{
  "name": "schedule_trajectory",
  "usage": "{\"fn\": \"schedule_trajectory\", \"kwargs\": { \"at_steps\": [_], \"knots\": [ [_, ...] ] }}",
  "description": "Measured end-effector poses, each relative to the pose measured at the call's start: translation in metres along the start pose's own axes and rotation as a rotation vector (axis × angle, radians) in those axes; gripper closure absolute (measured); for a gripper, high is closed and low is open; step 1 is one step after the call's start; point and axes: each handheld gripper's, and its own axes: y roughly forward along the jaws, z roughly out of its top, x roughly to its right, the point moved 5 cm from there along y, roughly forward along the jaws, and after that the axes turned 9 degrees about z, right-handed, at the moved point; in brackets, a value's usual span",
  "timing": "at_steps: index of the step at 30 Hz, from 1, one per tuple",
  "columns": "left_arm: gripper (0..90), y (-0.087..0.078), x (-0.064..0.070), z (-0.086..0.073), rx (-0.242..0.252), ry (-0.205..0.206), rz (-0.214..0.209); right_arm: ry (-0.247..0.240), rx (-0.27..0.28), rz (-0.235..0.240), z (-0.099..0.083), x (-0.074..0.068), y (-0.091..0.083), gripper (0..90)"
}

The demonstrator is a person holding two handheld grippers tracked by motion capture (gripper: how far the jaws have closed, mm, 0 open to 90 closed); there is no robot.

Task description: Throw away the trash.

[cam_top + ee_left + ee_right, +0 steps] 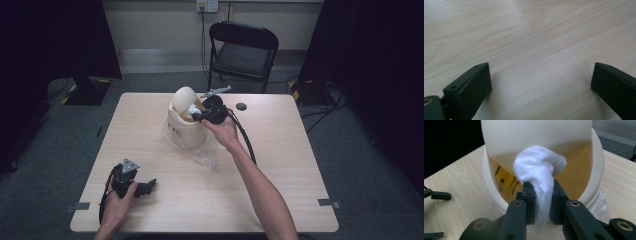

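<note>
The worktop [280, 165] carries a cream bin [186, 132] with a swing lid [184, 98], standing on crumpled clear plastic [206, 155] near the far middle. The right gripper [541, 195] has its jaws clamped on a white tissue wad [537, 167], pressed against the tilted lid at the bin's mouth. The likely step is pushing the wad inside: drive it past the lid's edge, well into the opening, before letting go, so the flap cannot trap it. The left gripper [131, 184] rests near the worktop's front left, jaws wide apart, holding nothing.
</note>
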Motion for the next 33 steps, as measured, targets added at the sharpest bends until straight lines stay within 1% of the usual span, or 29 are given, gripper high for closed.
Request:
{"fn": "schedule_trajectory", "kwargs": {
  "at_steps": [2,4,8,9,11,13,14,18,20,21,22,25,31,33],
  "knots": [
    [2.4,0.0,0.0,0.0,0.003,-0.001,-0.002,0.004,-0.021,-0.002,0.002,0.001,0.006,78.6],
    [2.5,0.0,0.0,0.0,0.001,-0.002,0.0,0.0,-0.02,0.0,0.003,0.001,0.008,78.6],
    [2.4,0.0,0.0,0.0,0.001,0.0,-0.001,0.01,-0.035,0.006,0.004,0.002,0.013,78.6],
    [2.4,0.0,0.0,0.0,0.002,-0.001,-0.002,0.01,-0.044,0.0,0.004,0.002,0.015,78.4],
    [2.4,0.0,0.0,0.0,0.004,-0.001,-0.003,-0.006,-0.058,-0.017,0.005,0.002,0.018,77.8],
    [2.5,0.0,0.0,0.0,0.004,0.0,-0.003,-0.011,-0.087,-0.041,0.004,0.003,0.023,77.0],
    [2.5,0.0,0.0,0.0,0.004,0.0,-0.003,-0.014,-0.089,-0.054,0.005,0.003,0.024,76.9],
    [2.5,0.0,0.0,0.0,0.005,0.0,-0.003,-0.015,-0.097,-0.051,0.006,0.004,0.025,75.6],
    [2.5,0.0,0.0,0.0,0.004,0.0,-0.003,-0.012,-0.097,-0.05,0.007,0.003,0.026,71.5],
    [2.5,0.0,0.0,0.0,0.004,0.0,-0.003,-0.02,-0.101,-0.058,0.007,0.003,0.027,65.3],
    [2.5,0.0,0.0,0.0,0.004,0.0,-0.003,-0.02,-0.101,-0.058,0.007,0.003,0.027,65.3],
    [2.5,0.0,0.0,0.0,0.004,0.001,-0.004,-0.021,-0.103,-0.056,0.008,0.001,0.027,60.9],
    [2.5,0.0,0.0,0.0,0.004,0.002,-0.005,-0.009,-0.088,-0.045,0.008,0.001,0.026,51.4],
    [2.5,0.0,0.0,0.0,0.004,0.002,-0.005,-0.005,-0.086,-0.042,0.009,0.0,0.026,50.8]
  ]
}}
